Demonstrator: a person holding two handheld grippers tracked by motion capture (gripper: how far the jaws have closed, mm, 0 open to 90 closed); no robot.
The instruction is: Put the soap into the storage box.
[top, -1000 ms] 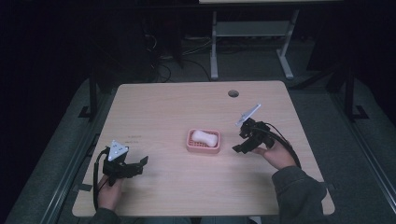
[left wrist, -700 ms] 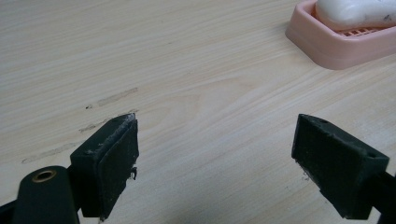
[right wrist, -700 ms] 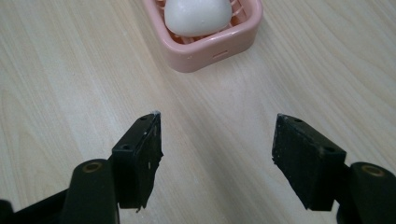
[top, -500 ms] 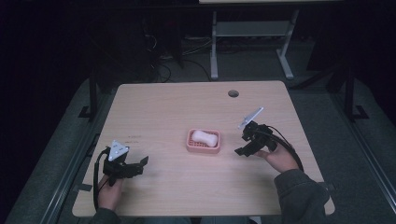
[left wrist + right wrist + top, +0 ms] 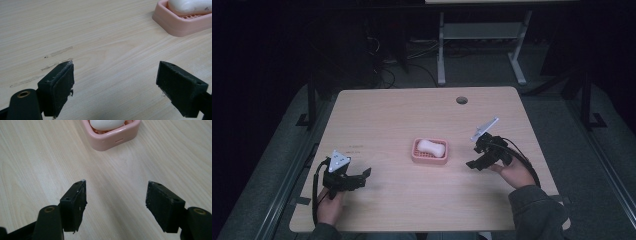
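Near the middle of the table [image 5: 387, 115] sits the pink soap dish [image 5: 430, 152] with 1 white soap bar [image 5: 431, 147] in it. To its left my left gripper [image 5: 362, 176] hovers with jaws spread, empty. My right gripper [image 5: 473, 161] points at the dish, jaws wide apart, holding nothing.

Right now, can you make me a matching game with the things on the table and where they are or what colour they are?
Things:
1. soap
2. soap dish
3. left tool
4. round hole

Clues:
A. pink, in the middle of the table
B. near the table's far edge
C. white, lying in the dish
D. open, near the table's front left corner

Pairs: 1-C, 2-A, 3-D, 4-B
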